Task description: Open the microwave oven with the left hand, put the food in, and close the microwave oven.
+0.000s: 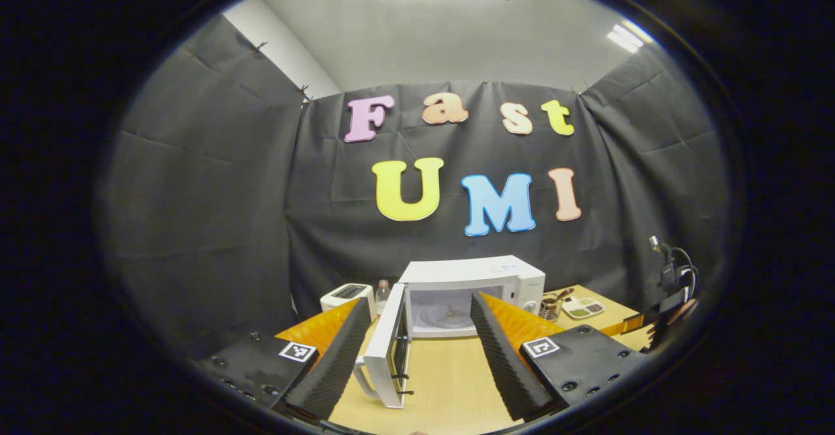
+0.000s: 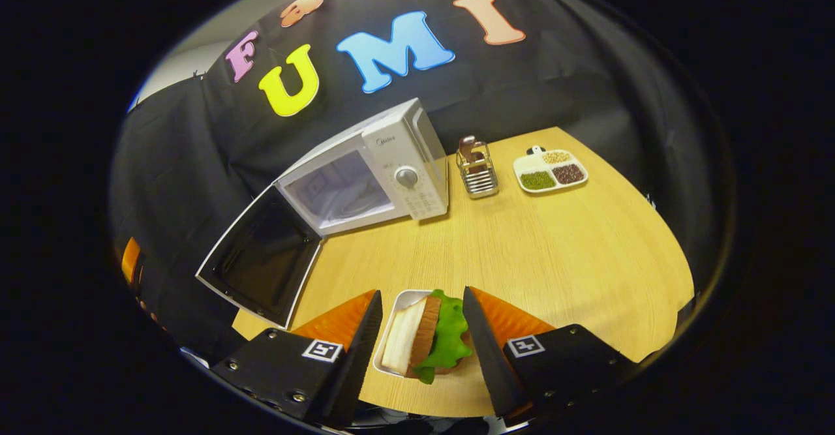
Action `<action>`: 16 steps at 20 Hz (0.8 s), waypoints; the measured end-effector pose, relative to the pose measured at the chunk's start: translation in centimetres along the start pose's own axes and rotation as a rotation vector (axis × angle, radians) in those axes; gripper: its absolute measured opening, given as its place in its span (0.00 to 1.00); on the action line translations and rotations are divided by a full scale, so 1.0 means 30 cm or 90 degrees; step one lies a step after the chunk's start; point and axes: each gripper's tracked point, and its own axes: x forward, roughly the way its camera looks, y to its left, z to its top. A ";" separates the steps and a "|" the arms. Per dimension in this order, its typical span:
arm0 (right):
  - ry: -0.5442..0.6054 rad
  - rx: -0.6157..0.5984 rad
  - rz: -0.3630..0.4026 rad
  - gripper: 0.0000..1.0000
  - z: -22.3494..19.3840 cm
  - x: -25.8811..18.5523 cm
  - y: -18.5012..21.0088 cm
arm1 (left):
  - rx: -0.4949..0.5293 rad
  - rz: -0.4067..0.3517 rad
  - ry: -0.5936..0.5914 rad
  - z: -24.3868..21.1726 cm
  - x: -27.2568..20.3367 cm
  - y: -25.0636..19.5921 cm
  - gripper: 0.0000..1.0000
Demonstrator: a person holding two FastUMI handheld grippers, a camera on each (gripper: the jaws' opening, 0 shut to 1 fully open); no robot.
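Note:
The white microwave (image 1: 470,285) stands at the back of the wooden table with its door (image 1: 388,350) swung wide toward me and its cavity showing. My left gripper (image 1: 419,304) is open in front of it; the door's edge lies between the fingers, nearer the left one, and neither touches it. In the right gripper view the microwave (image 2: 391,161) and its open door (image 2: 261,259) sit at upper left. The food, a sandwich with lettuce (image 2: 427,337) on a small white tray (image 2: 386,357), rests on the table between the fingers of my open right gripper (image 2: 422,293). A thin strip of table shows beside the tray.
A wire cutlery holder (image 2: 476,167) and a divided plate of beans (image 2: 551,169) stand right of the microwave. A white toaster (image 1: 349,295) and a bottle (image 1: 383,291) are on its left. A dark device with cables (image 1: 672,278) is at the table's right edge.

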 end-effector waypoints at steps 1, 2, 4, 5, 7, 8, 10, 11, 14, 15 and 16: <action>0.016 0.005 0.002 0.76 -0.026 0.009 -0.018 | 0.004 0.001 0.000 0.004 0.002 -0.010 1.00; 0.034 0.014 0.010 0.77 -0.045 0.015 -0.029 | 0.007 0.000 0.000 0.006 0.001 -0.024 0.99; 0.054 0.046 0.023 0.77 -0.064 0.022 -0.049 | 0.010 0.002 0.001 -0.002 0.008 -0.044 0.97; 0.056 0.061 0.023 0.77 -0.056 0.031 -0.062 | 0.009 0.005 0.003 -0.006 0.011 -0.049 0.99; 0.058 0.081 0.021 0.76 -0.057 0.029 -0.088 | -0.001 0.009 0.005 -0.005 0.017 -0.060 0.99; 0.055 0.082 0.022 0.76 -0.049 0.020 -0.098 | -0.005 0.012 0.005 -0.008 0.017 -0.064 1.00; 0.057 0.075 0.022 0.76 -0.043 0.005 -0.122 | -0.007 0.018 0.009 -0.021 0.025 -0.068 0.97; 0.059 0.075 0.023 0.76 -0.045 -0.001 -0.127 | -0.009 0.020 0.012 -0.029 0.034 -0.071 0.99; 0.057 0.093 0.032 0.76 -0.039 -0.003 -0.136 | -0.017 0.019 0.020 -0.040 0.051 -0.094 0.99; 0.055 0.098 0.035 0.77 -0.036 -0.010 -0.145 | -0.018 0.018 0.021 -0.045 0.058 -0.102 0.97; 0.050 0.102 0.034 0.77 -0.032 -0.016 -0.152 | -0.017 0.015 0.022 -0.040 0.066 -0.109 0.99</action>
